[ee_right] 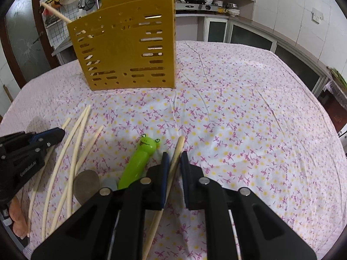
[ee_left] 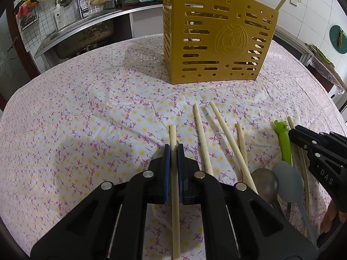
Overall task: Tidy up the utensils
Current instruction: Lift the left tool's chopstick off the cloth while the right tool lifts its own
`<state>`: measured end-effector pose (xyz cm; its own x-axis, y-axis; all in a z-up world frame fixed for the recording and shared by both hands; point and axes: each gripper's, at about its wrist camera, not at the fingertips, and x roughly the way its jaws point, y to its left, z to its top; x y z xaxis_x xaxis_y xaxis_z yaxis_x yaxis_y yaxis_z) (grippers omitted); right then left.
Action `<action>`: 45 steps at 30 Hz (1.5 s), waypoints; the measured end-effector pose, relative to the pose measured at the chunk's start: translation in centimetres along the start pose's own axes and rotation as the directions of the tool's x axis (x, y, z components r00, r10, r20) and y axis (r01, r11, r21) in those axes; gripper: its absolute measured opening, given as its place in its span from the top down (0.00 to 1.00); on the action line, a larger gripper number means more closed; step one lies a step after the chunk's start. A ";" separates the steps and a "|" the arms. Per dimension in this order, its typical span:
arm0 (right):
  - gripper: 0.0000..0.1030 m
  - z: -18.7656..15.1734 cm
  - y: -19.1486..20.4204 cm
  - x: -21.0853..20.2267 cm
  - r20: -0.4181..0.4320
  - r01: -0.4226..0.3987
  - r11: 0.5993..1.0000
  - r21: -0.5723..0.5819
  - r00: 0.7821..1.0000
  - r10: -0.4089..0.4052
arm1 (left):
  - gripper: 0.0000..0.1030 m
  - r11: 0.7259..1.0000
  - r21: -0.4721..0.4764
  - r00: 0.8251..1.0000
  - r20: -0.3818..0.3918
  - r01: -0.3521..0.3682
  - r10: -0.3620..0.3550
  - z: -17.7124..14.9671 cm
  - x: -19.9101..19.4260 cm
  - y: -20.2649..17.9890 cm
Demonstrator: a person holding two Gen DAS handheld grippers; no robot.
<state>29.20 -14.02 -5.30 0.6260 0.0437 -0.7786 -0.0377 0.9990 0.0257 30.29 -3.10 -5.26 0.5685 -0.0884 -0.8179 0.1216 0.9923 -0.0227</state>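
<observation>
The left claw [ee_left: 173, 149] is clamped shut on a chopstick [ee_left: 172, 132]. The right claw [ee_right: 173, 158] stands nearly closed around another chopstick [ee_right: 180, 143], which touches only its left pad. Loose chopsticks [ee_left: 202, 136], two spoons [ee_left: 265, 184] and a green frog handle [ee_right: 138, 158] lie near the desk's front edge, the yellow holder [ee_left: 216, 34] toward its back edge.
</observation>
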 end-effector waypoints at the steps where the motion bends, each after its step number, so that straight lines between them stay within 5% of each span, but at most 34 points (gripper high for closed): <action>1: 0.88 -0.1 0.1 0.0 0.000 0.006 1.000 -0.005 1.000 -0.006 | 0.95 1.000 0.000 1.000 0.000 0.000 0.000 0.0 0.0 0.0; 13: 0.78 -0.1 0.0 0.1 -0.007 0.009 1.000 0.009 1.000 -0.009 | 0.95 1.000 0.015 1.000 -0.008 -0.014 0.014 0.3 0.2 -0.2; 17: 0.89 -0.2 -0.5 0.0 -0.002 -0.020 0.999 0.034 1.000 0.020 | 0.96 1.000 0.005 1.000 -0.005 -0.009 0.009 0.2 0.1 -0.1; 25: 0.91 0.6 -2.0 -1.1 0.012 -0.077 0.993 0.092 0.997 0.076 | 0.96 0.999 -0.035 0.999 -0.009 0.031 -0.031 0.0 -0.7 0.6; 45: 0.94 3.3 -2.8 -6.5 0.173 -0.138 0.987 0.085 0.977 0.122 | 0.96 0.995 -0.040 0.983 0.168 0.087 -0.079 2.3 -7.7 0.4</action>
<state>27.81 -17.04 1.71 0.7419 0.1666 -0.6495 -0.0572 0.9808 0.1863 27.83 -2.26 2.33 0.6854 -0.1799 -0.7056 0.1379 0.9835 -0.1168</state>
